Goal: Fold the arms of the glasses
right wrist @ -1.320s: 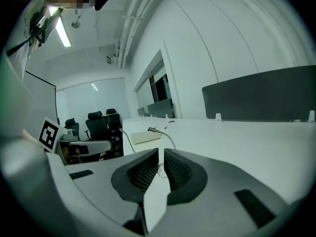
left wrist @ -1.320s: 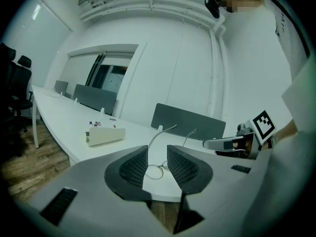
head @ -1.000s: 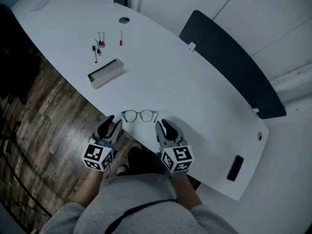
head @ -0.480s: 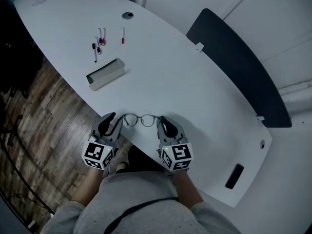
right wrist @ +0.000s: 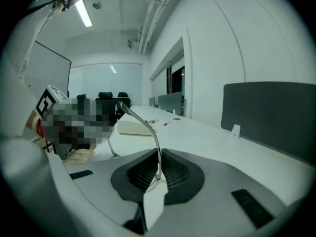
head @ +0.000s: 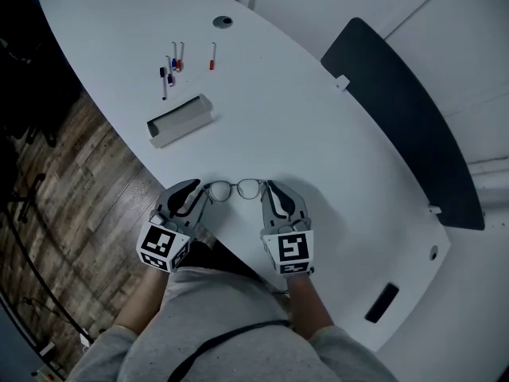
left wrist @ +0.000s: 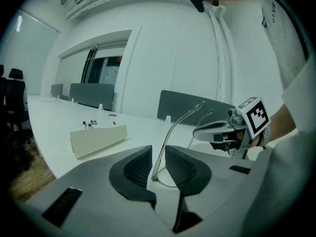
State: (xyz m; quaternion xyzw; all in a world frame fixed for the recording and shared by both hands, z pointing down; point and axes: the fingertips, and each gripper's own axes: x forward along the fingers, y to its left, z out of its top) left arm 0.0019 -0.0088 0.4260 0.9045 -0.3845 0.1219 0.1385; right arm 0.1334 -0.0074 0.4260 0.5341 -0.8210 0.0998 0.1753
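The thin-framed glasses [head: 236, 189] sit near the front edge of the white table [head: 318, 157], lenses facing away and both arms unfolded toward me. In the head view my left gripper [head: 193, 200] is at their left end and my right gripper [head: 274, 198] at their right end. The left gripper view shows the left arm [left wrist: 170, 135] standing in the gap of my left gripper [left wrist: 158, 157]; its jaws are closing, with space still beside the arm. My right gripper [right wrist: 159, 166] is closing too, its pads pinching the right arm [right wrist: 147, 126].
Further back on the table lie an oblong pale case [head: 180, 120], several pens [head: 172, 66] and a round grommet [head: 223, 21]. A dark divider panel [head: 398, 118] runs along the far right edge, and a black flat object [head: 383, 302] lies at the near right. Wooden floor [head: 48, 189] is to the left.
Both grippers have moved forward from behind the glasses to either end of the frame. Each now has one arm of the glasses between its jaws, and both pairs of jaws have narrowed.
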